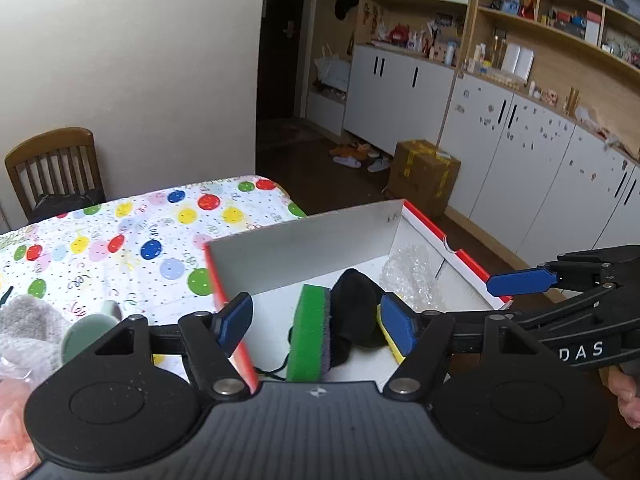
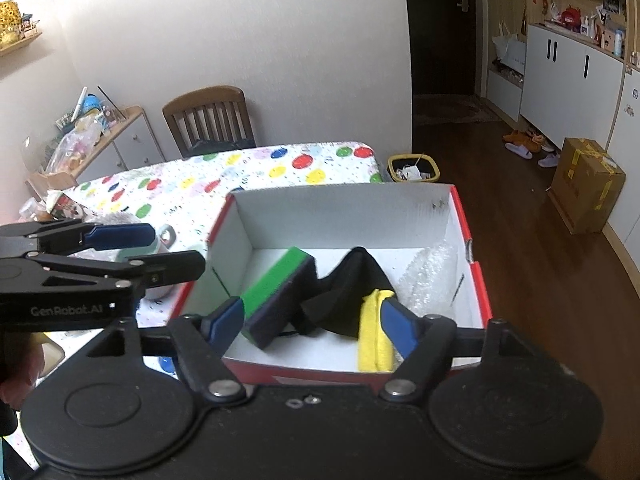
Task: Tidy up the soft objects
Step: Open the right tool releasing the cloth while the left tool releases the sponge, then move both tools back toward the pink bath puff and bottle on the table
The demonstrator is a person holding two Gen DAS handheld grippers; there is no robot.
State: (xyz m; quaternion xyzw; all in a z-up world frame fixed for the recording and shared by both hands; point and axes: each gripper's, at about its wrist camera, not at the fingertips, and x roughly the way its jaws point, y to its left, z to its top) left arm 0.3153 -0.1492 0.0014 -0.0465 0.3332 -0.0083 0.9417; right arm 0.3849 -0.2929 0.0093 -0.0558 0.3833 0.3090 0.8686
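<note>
A red-and-white cardboard box (image 1: 304, 248) stands open on the table's right end. Inside it a green sponge (image 1: 310, 336) stands on edge beside a crumpled black cloth (image 1: 354, 300). A yellow cloth (image 2: 374, 336) and bubble wrap (image 2: 432, 276) lie further right. My left gripper (image 1: 316, 324) hovers open above the box's near left corner with nothing between its fingers. My right gripper (image 2: 312, 326) is open and holds nothing above the box's (image 2: 340, 216) near wall. Left of the box lie a grey fluffy item (image 1: 28, 328), a pale green mug (image 1: 86, 336) and something pink (image 1: 12, 420).
The table wears a balloon-print cloth (image 1: 120, 240), with a wooden chair (image 1: 52, 168) at its far end. A yellow bin (image 2: 414, 168) sits on the floor past the table. A brown carton (image 1: 424, 176) and slippers (image 1: 356, 156) lie by the white cabinets on the right.
</note>
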